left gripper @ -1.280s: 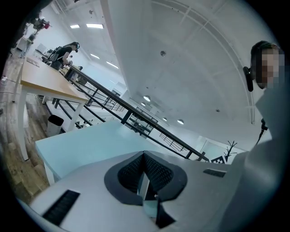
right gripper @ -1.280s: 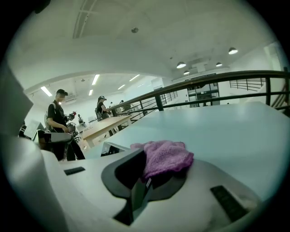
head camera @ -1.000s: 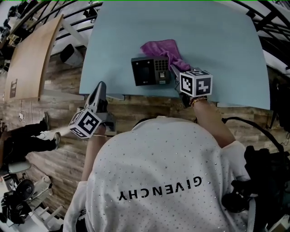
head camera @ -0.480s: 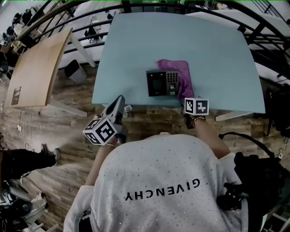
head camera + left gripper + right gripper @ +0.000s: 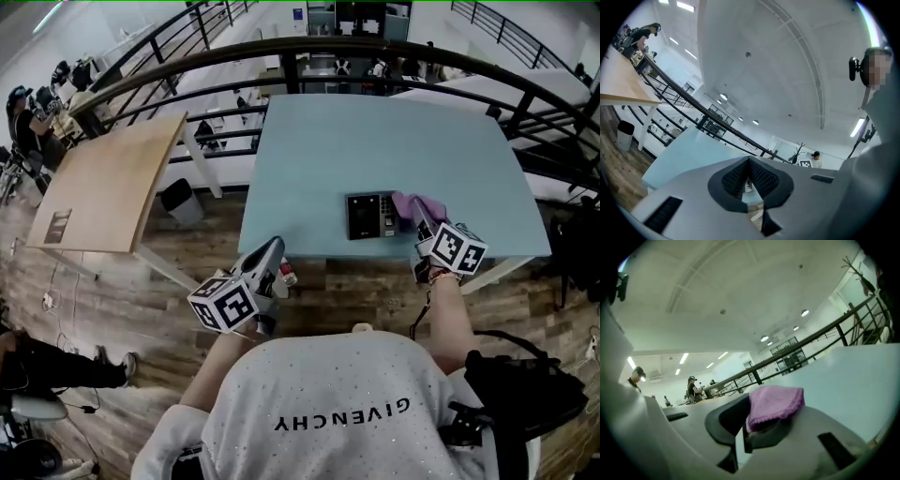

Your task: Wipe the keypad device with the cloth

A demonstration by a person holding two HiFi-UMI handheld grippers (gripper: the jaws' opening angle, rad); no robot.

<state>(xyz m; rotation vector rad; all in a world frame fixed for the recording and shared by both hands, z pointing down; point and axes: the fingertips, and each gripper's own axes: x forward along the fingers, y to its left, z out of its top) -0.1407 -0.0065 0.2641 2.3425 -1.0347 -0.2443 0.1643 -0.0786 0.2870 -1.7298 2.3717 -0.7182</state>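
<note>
The dark keypad device (image 5: 369, 215) lies flat near the front edge of the light blue table (image 5: 375, 141). Just right of it is the purple cloth (image 5: 418, 207), bunched up, with my right gripper (image 5: 421, 222) shut on it. In the right gripper view the cloth (image 5: 776, 405) drapes over the jaw tips, and the right gripper (image 5: 749, 423) points across the tabletop. My left gripper (image 5: 273, 252) hovers off the table's front left corner, over the wooden floor. Its jaws meet in the left gripper view with nothing between them, so the left gripper (image 5: 749, 164) is shut.
A wooden table (image 5: 103, 187) stands to the left with a dark bin (image 5: 178, 200) beside it. A black railing (image 5: 281, 47) curves behind the blue table. People stand far off in both gripper views.
The head view has lifted and pulled back. The cloth has come round from behind the device to its right side, bunched in the right gripper. The left gripper stays off the table.
</note>
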